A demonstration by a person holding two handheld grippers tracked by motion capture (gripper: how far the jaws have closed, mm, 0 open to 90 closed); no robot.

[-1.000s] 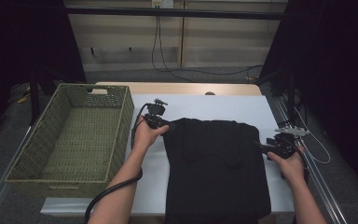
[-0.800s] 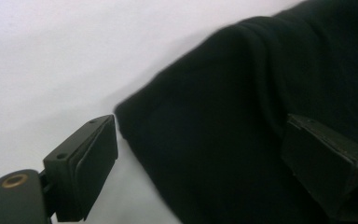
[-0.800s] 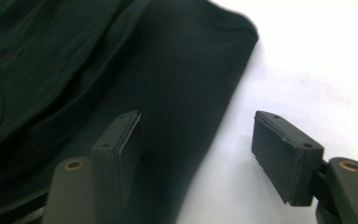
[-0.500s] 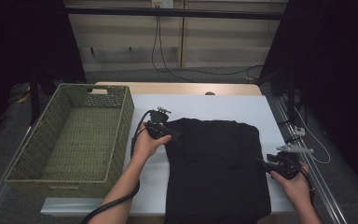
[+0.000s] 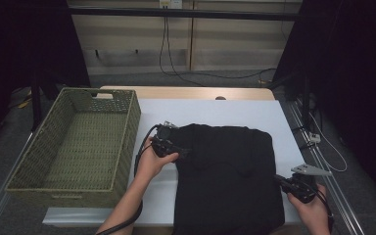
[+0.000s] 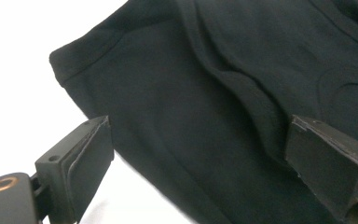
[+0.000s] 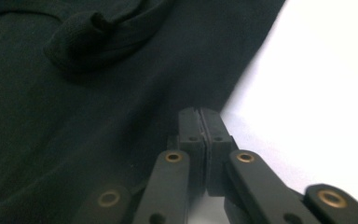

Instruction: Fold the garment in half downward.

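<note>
Having just closed its jaws at the near right edge of the black garment (image 5: 227,181) on the bench (image 5: 235,110), seemingly pinching nothing, the right gripper (image 7: 200,116) has slid nearer while the left gripper (image 6: 191,158) gapes farther back, suggesting refolding.

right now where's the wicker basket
In the high view the wicker basket sits at the table's left edge, left of the white mat, with the left tool and black garment to its right.

Garment (image 5: 227,176) lies on table (image 5: 215,110), right of basket (image 5: 73,142).
</note>
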